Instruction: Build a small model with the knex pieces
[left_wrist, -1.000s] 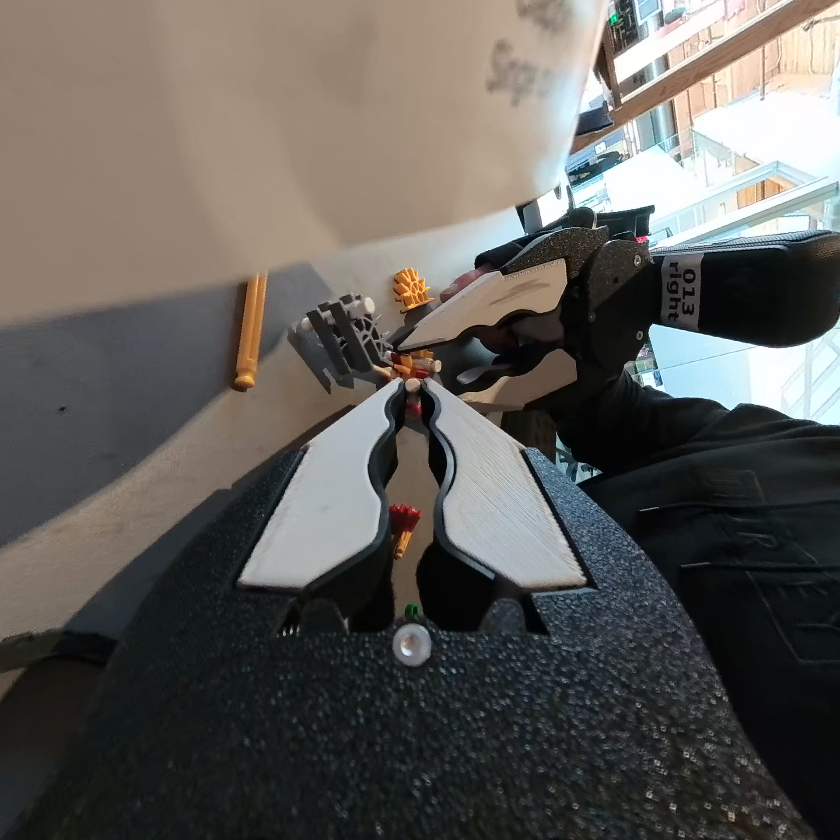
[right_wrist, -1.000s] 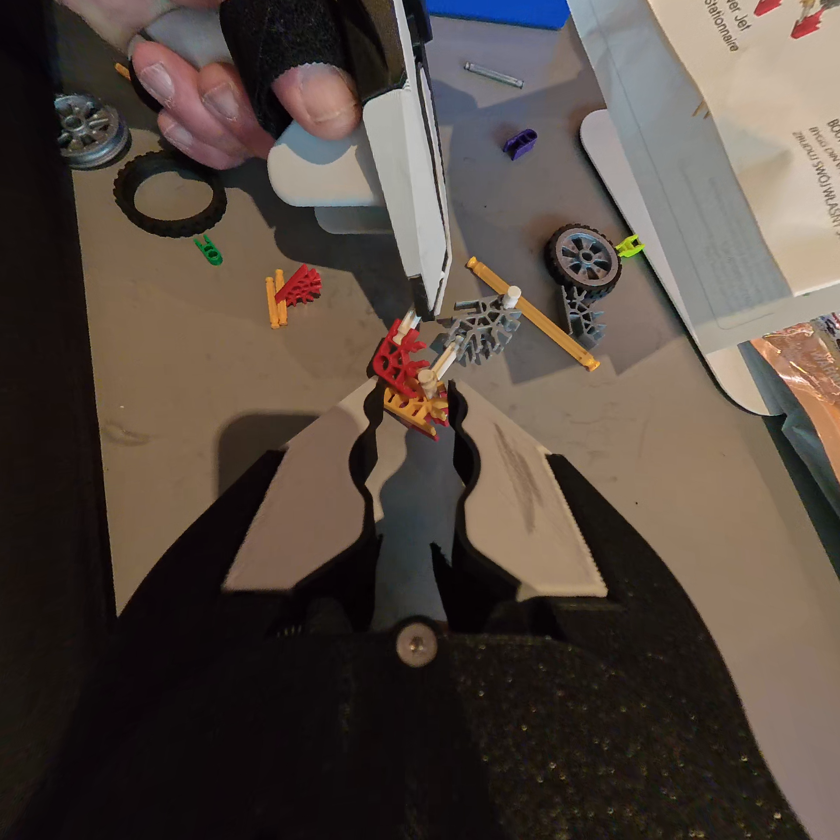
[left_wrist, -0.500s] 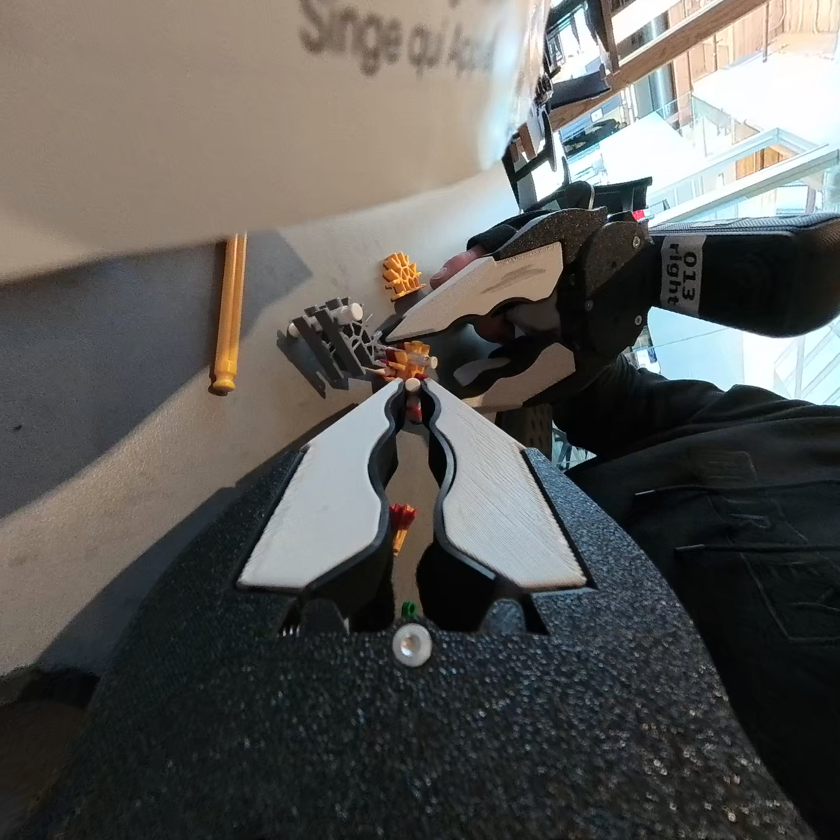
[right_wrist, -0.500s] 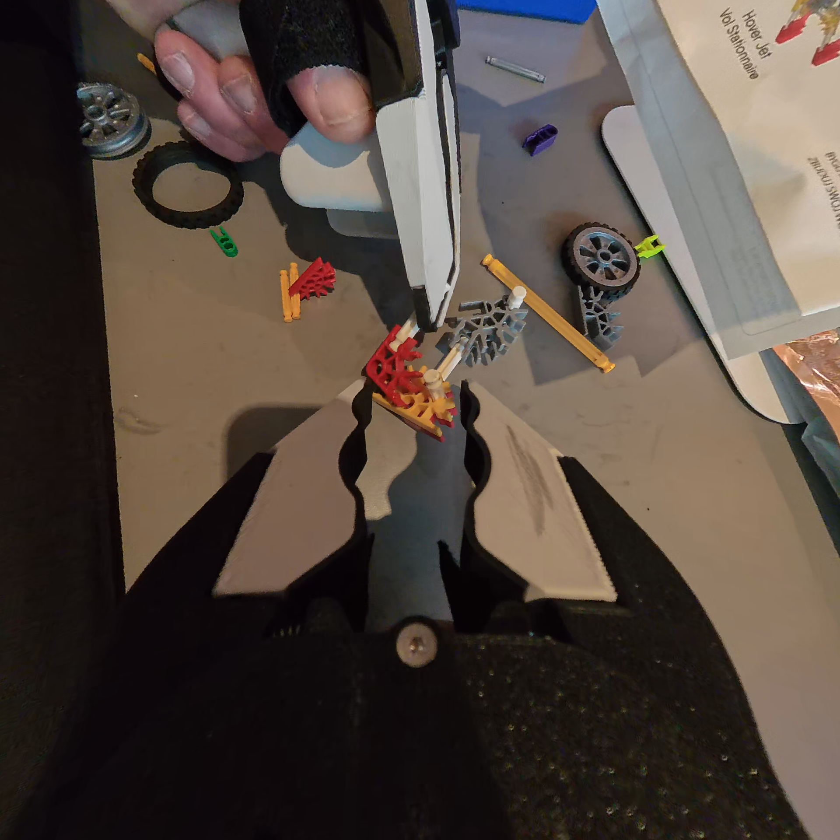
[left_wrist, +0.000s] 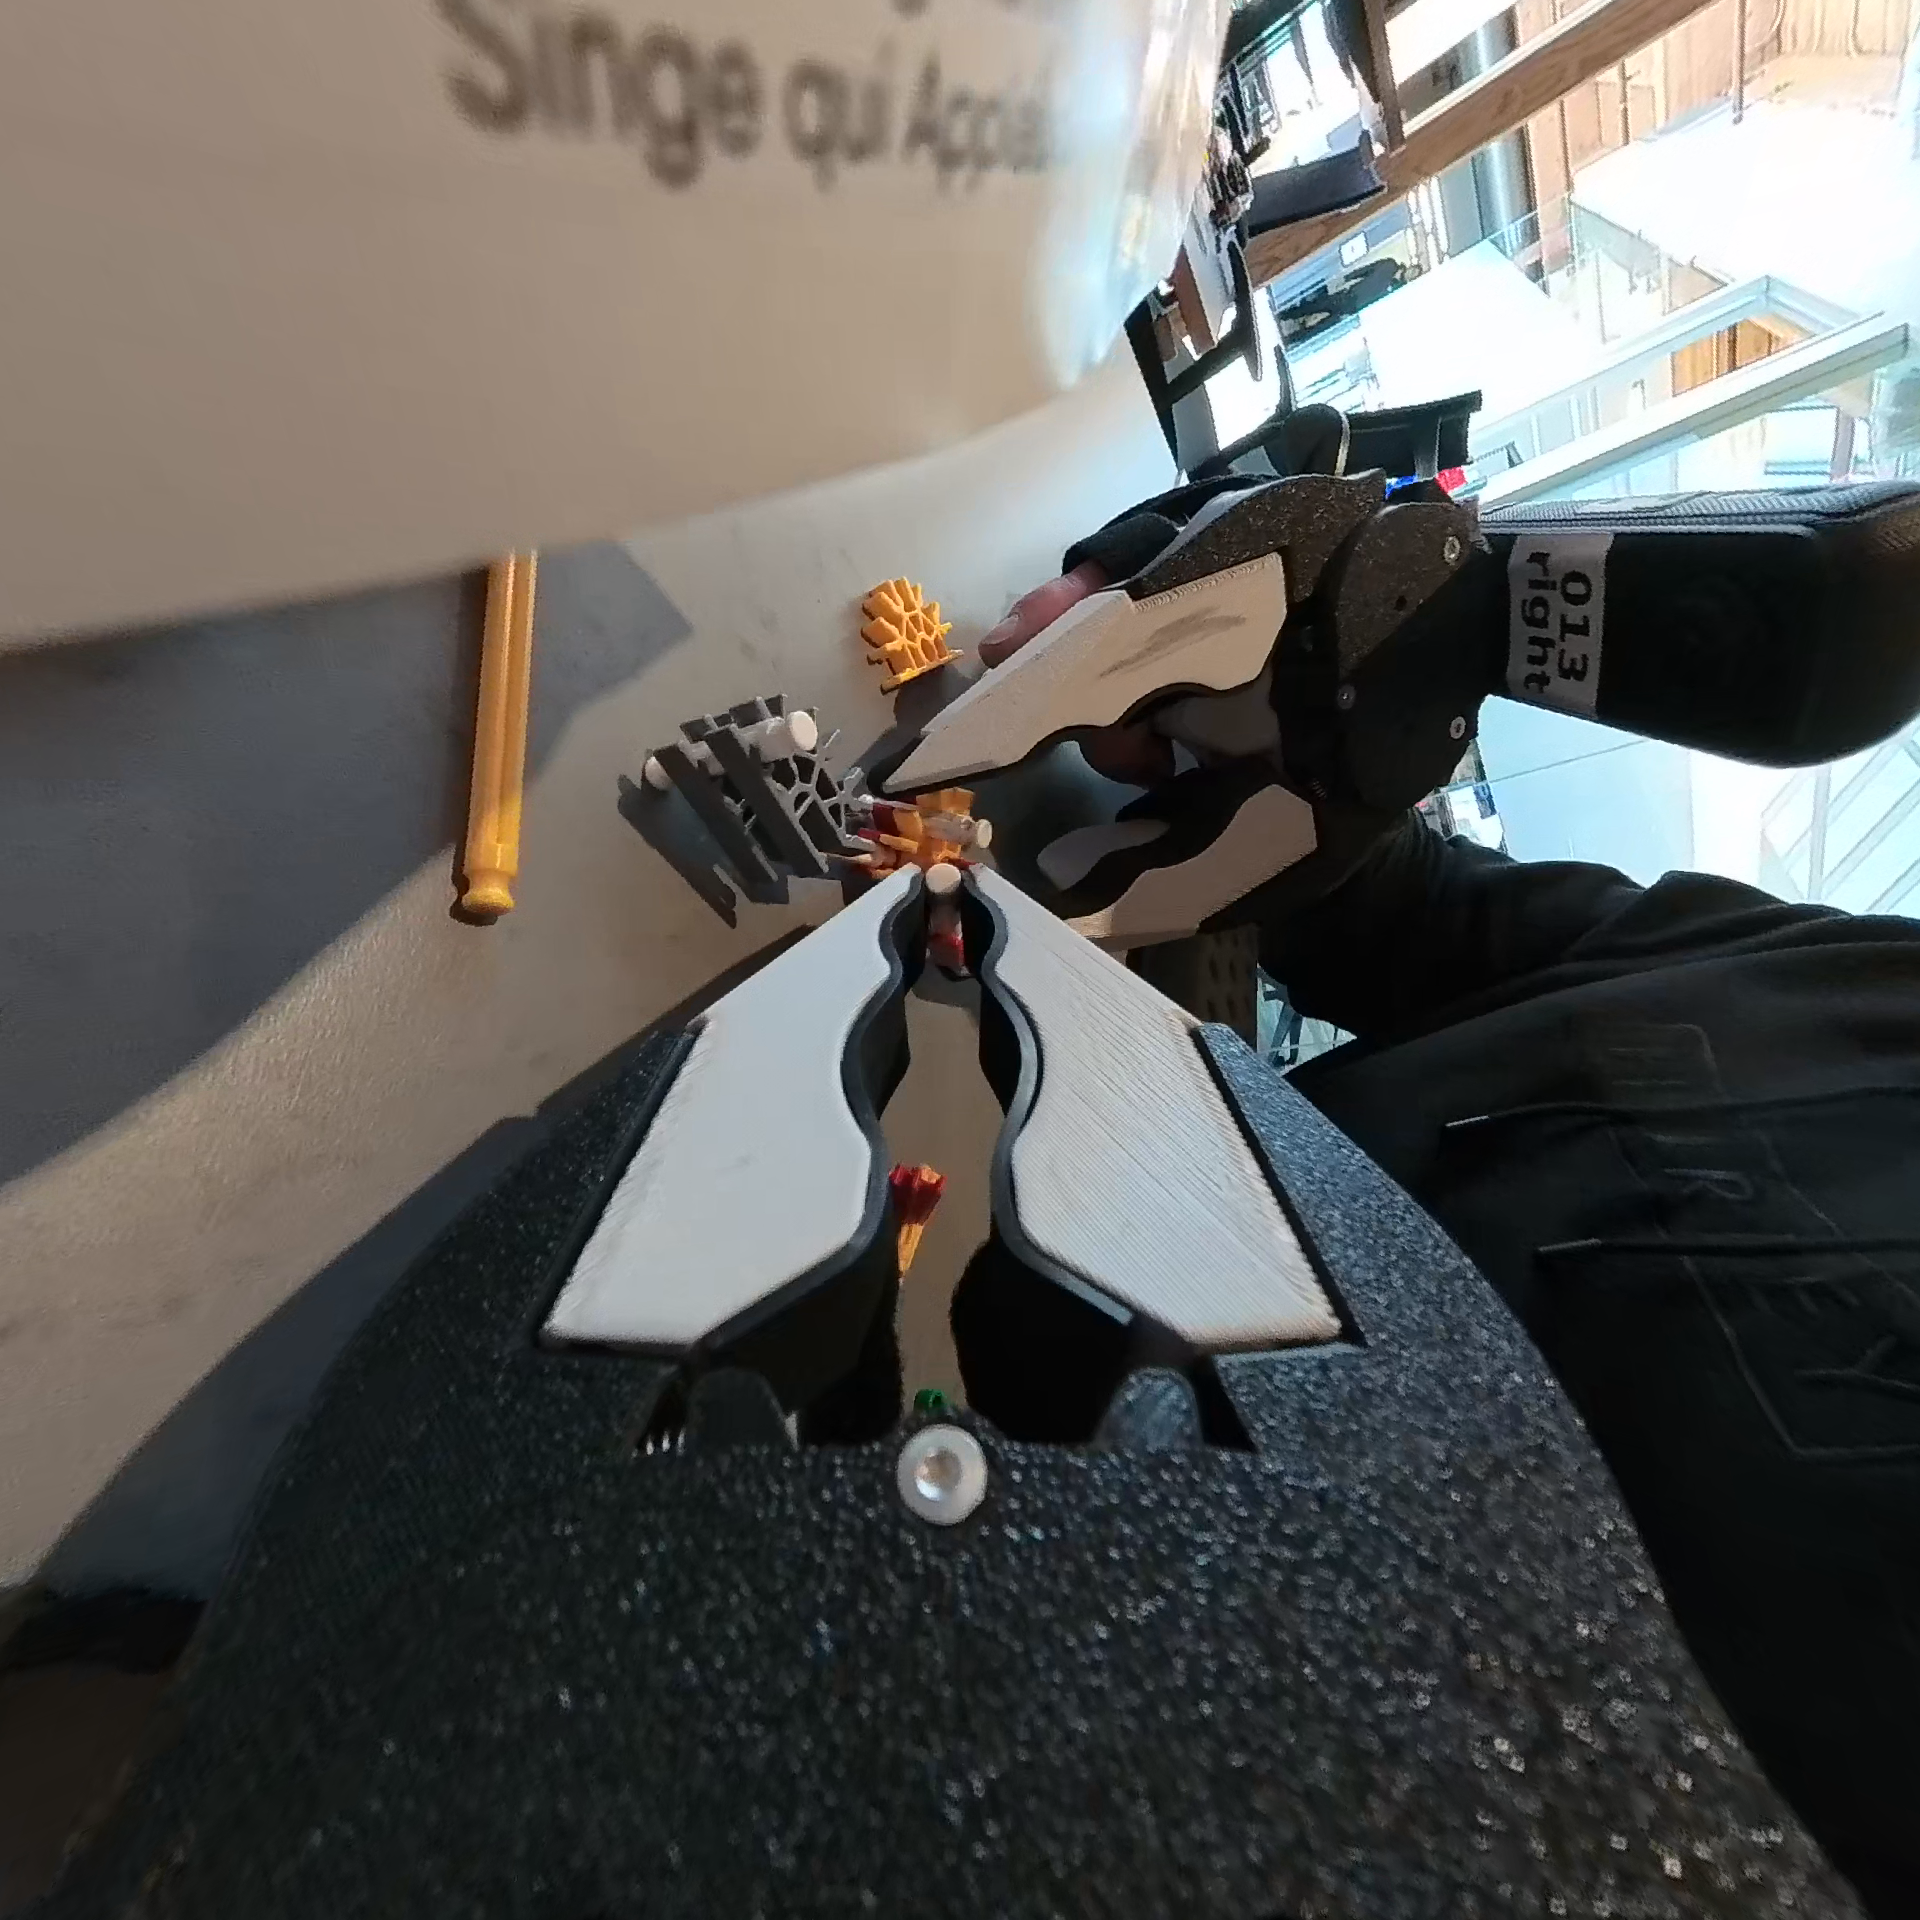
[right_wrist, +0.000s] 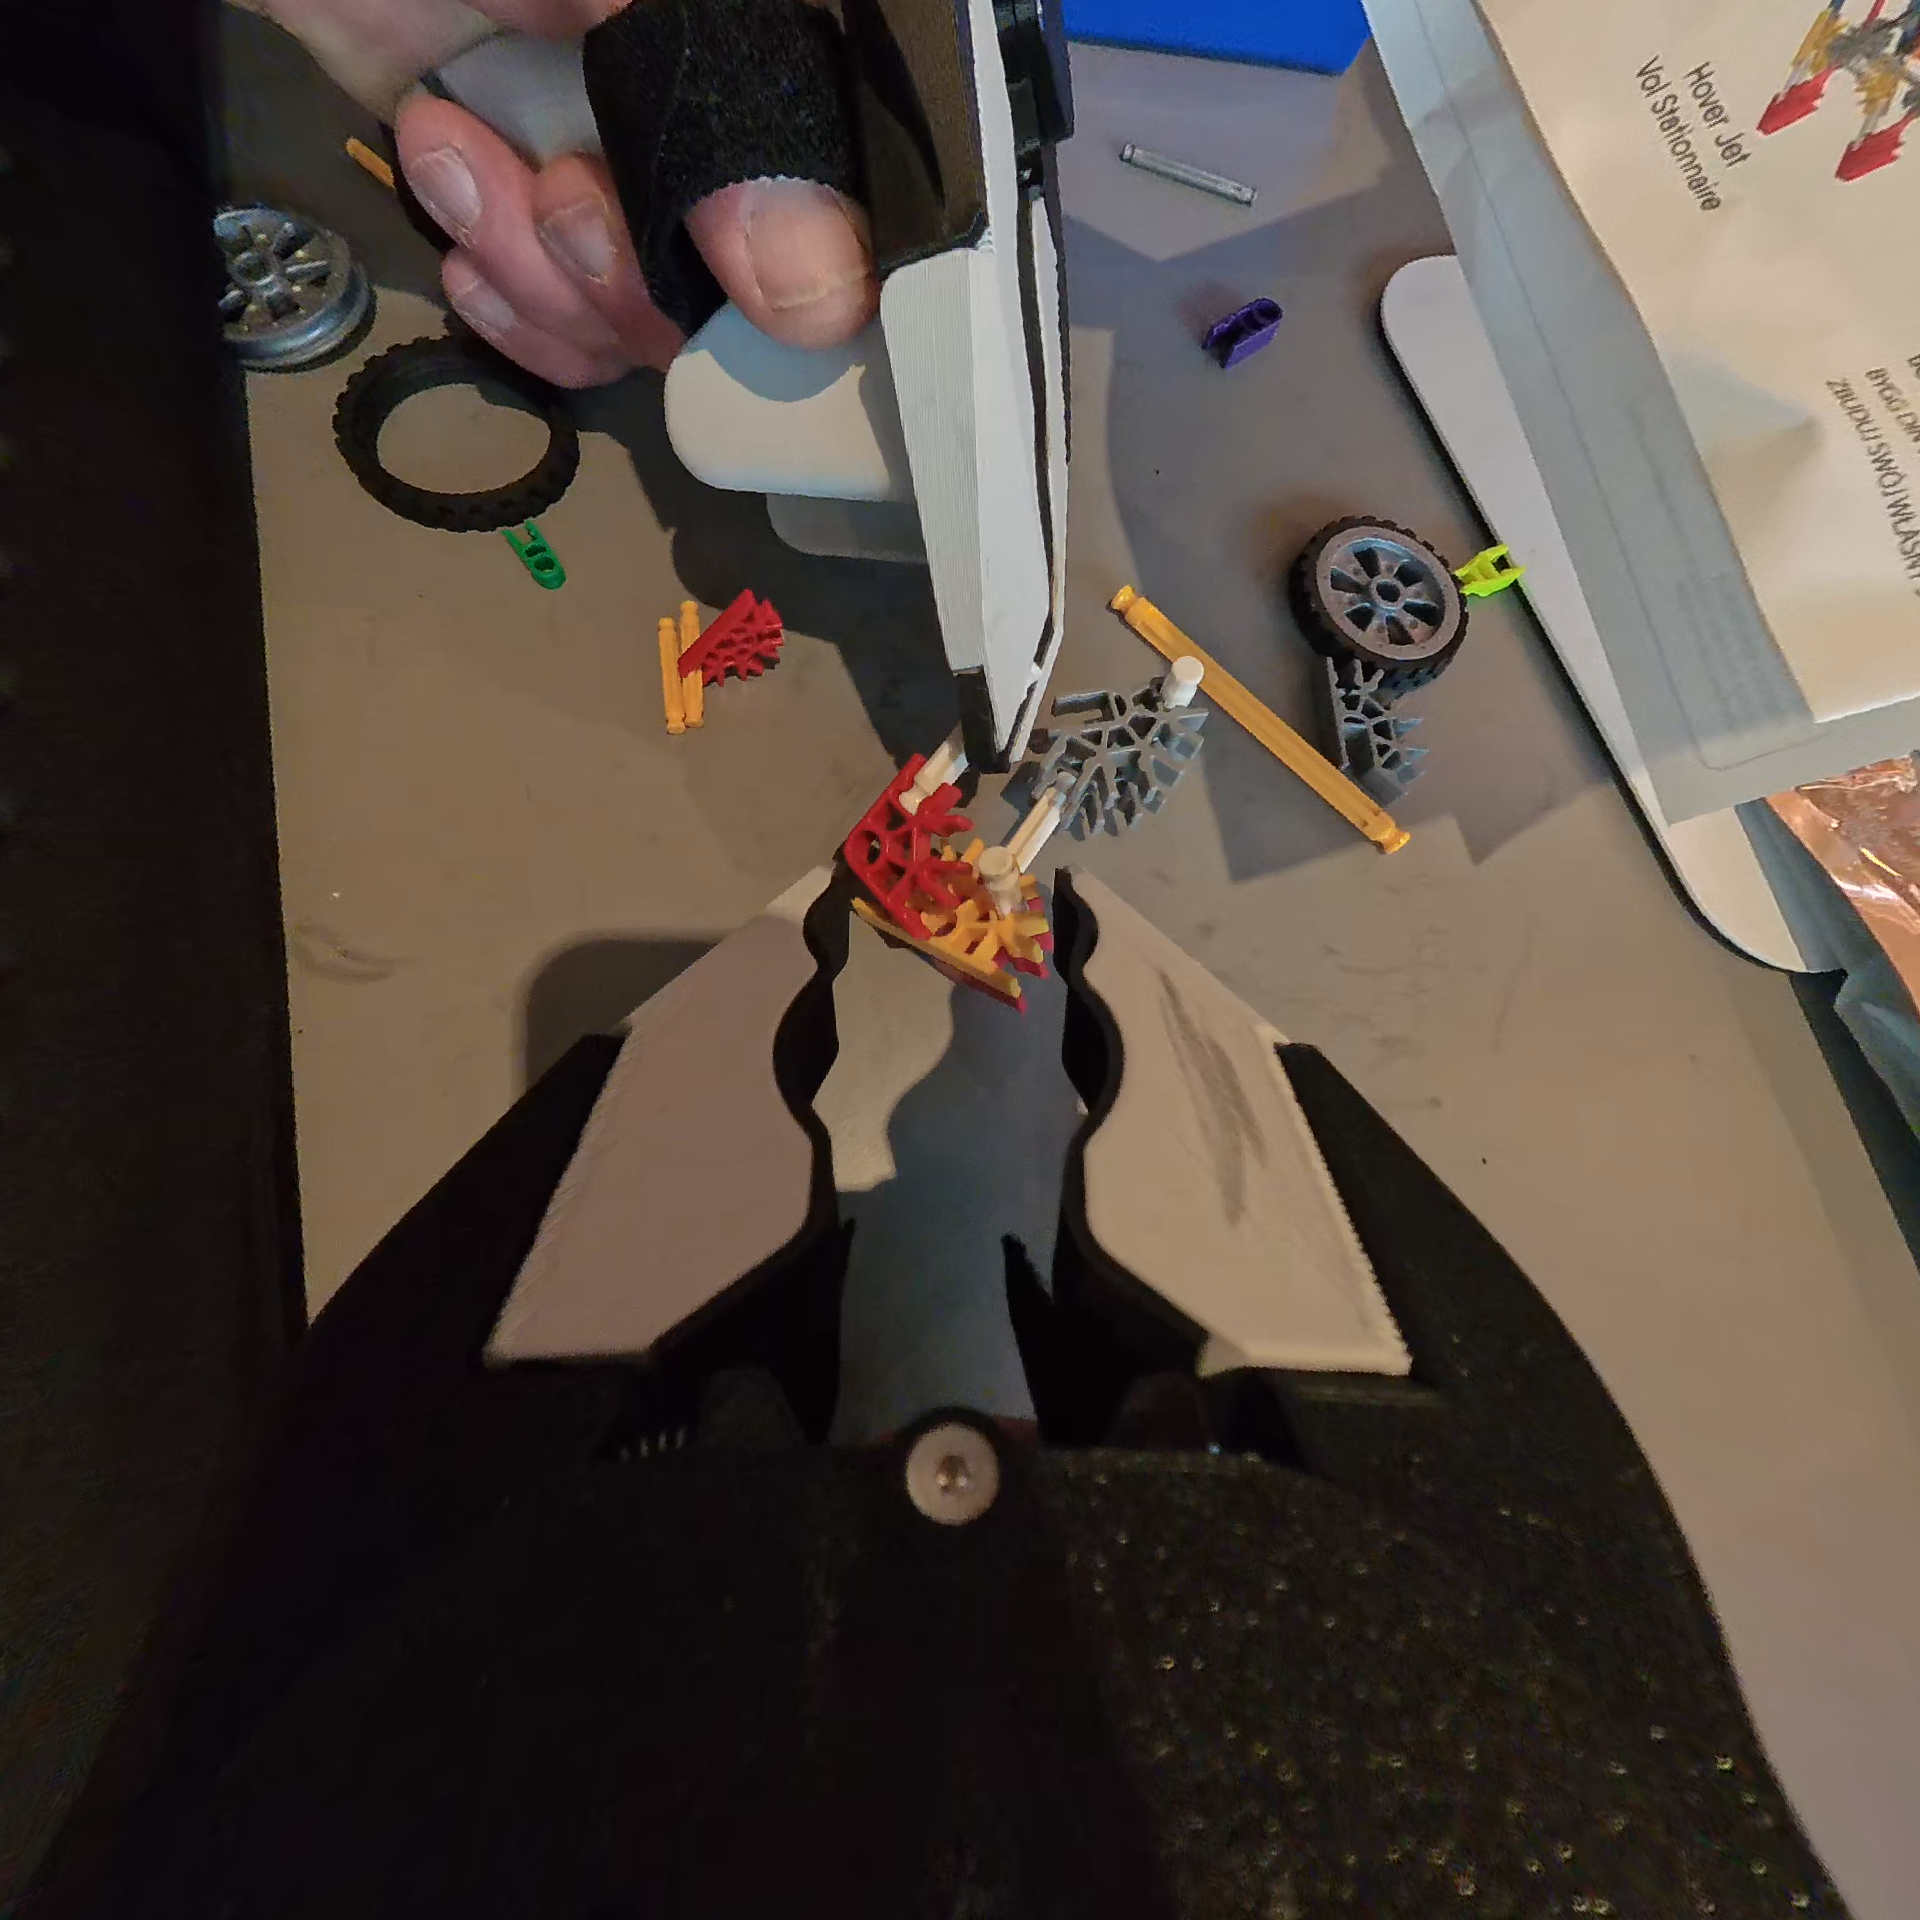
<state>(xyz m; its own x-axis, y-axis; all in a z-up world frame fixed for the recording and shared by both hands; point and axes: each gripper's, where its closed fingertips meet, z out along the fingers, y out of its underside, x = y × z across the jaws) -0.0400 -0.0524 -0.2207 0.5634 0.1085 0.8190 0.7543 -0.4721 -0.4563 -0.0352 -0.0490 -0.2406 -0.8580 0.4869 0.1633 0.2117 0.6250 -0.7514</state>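
A small assembly of a red connector (right_wrist: 899, 852), a yellow connector (right_wrist: 977, 930) and white rods sits just above the grey table (right_wrist: 520, 935), joined to a grey connector (right_wrist: 1127, 758). My left gripper (left_wrist: 940, 883) is shut on a white rod at the assembly's red end; in the right wrist view it (right_wrist: 997, 727) comes down from above, held by a hand. My right gripper (right_wrist: 948, 899) is open, one finger on each side of the red and yellow connectors. It also shows in the left wrist view (left_wrist: 966, 821), open beside the assembly.
A long yellow rod (right_wrist: 1257, 717), a tyred wheel (right_wrist: 1382, 603), a black tyre (right_wrist: 457, 447), a grey hub (right_wrist: 286, 286), a red connector with yellow rods (right_wrist: 727, 649), a green clip (right_wrist: 535, 556) and a purple piece (right_wrist: 1242, 330) lie around. An instruction booklet (right_wrist: 1714, 364) lies at the right. The tips of both grippers are at nearly the same place. The right tips stand about 10 cm off the green clip (right_wrist: 535, 556).
My right gripper's jaws have spread wider around the red and yellow connectors. My left gripper stays shut on the white rod and the assembly has tilted slightly.
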